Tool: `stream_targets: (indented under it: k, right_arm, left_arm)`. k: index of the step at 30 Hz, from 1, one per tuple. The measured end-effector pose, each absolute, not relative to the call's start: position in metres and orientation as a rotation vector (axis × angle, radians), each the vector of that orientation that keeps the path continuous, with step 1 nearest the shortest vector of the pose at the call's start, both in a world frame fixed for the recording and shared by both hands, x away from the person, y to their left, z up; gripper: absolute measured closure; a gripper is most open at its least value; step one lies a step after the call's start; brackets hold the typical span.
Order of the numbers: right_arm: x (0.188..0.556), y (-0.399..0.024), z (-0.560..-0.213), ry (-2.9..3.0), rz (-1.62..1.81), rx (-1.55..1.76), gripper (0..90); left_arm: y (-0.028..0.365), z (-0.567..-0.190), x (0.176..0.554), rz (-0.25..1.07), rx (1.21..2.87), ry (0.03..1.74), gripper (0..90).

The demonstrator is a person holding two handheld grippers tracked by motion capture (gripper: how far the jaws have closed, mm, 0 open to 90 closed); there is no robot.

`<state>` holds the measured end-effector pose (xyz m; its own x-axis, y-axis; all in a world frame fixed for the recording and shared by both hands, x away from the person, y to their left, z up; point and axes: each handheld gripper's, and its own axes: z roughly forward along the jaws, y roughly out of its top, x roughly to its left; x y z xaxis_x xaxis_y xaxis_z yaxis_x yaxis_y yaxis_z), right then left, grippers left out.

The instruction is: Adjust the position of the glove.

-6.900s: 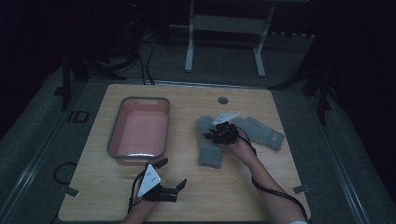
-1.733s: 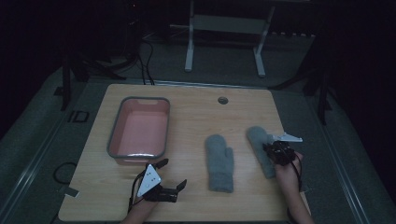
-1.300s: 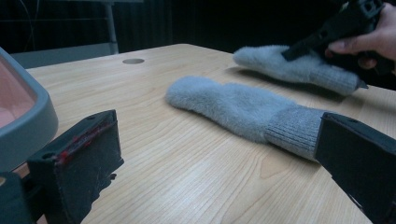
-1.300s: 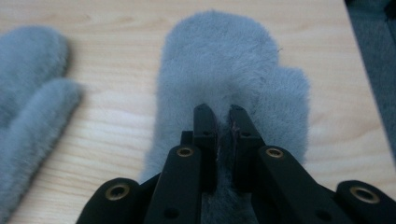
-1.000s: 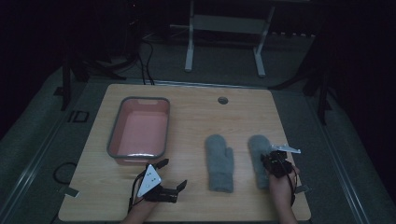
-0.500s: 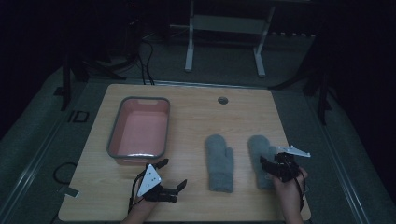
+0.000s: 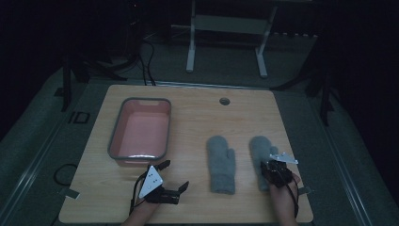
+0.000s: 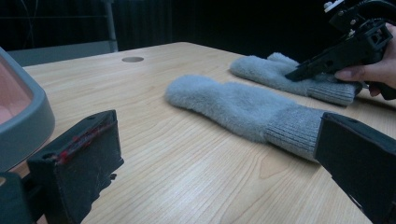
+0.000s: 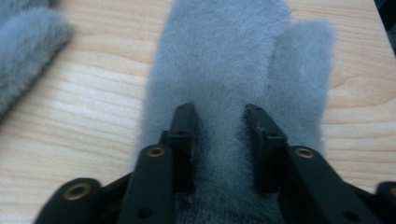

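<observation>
Pinching a ridge of the right mitten (image 9: 219, 70) on the table (image 7: 197, 117), the right gripper (image 9: 219, 140), jaws just closing, likely needs lifting next; the left gripper (image 7: 171, 176) idles spread.

Two fuzzy grey mittens (image 7: 221, 162) (ribbed cuffs), pink tray (image 7: 141, 132) with a grey rim, pale woodgrain worktop (image 7: 197, 117).

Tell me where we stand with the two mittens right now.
Done, by the look of it: both grey mittens lie flat and parallel on the table, the left mitten untouched. In hand: the right gripper has just been closing its jaws, which pinch a ridge of the right mitten. The left gripper rests open near the pink tray, which holds nothing. What is left is unclear.
</observation>
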<state>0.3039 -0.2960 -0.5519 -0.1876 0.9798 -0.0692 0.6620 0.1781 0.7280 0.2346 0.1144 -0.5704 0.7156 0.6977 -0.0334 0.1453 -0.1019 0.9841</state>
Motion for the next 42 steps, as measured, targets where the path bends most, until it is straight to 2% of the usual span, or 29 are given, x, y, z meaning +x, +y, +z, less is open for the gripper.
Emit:
stream_targets:
  k: [2, 5, 13, 20, 37, 42]
  right_arm:
    - [0.303, -0.295, -0.553, 1.897, 0.786, 1.551, 78.0]
    - [0.303, -0.296, -0.549, 1.890, 0.798, 1.573, 82.2]
    - [0.296, -0.296, -0.511, 1.813, 0.883, 1.592, 82.9]
    - [0.291, -0.271, -0.475, 1.763, 0.953, 1.588, 82.9]
    - [0.293, -0.179, -0.478, 1.833, 1.065, 1.612, 82.8]
    - [0.288, -0.163, -0.477, 1.825, 1.077, 1.620, 82.8]
  left_arm:
    - [0.114, -0.570, 0.234, 0.537, 1.637, 0.690, 1.2]
    - [0.114, -0.570, 0.234, 0.537, 1.636, 0.690, 1.2]
    - [0.115, -0.570, 0.235, 0.531, 1.633, 0.697, 1.2]
    - [0.115, -0.570, 0.234, 0.538, 1.633, 0.702, 1.2]
    - [0.118, -0.570, 0.234, 0.559, 1.610, 0.734, 1.2]
    - [0.123, -0.569, 0.236, 0.517, 1.575, 0.758, 1.2]
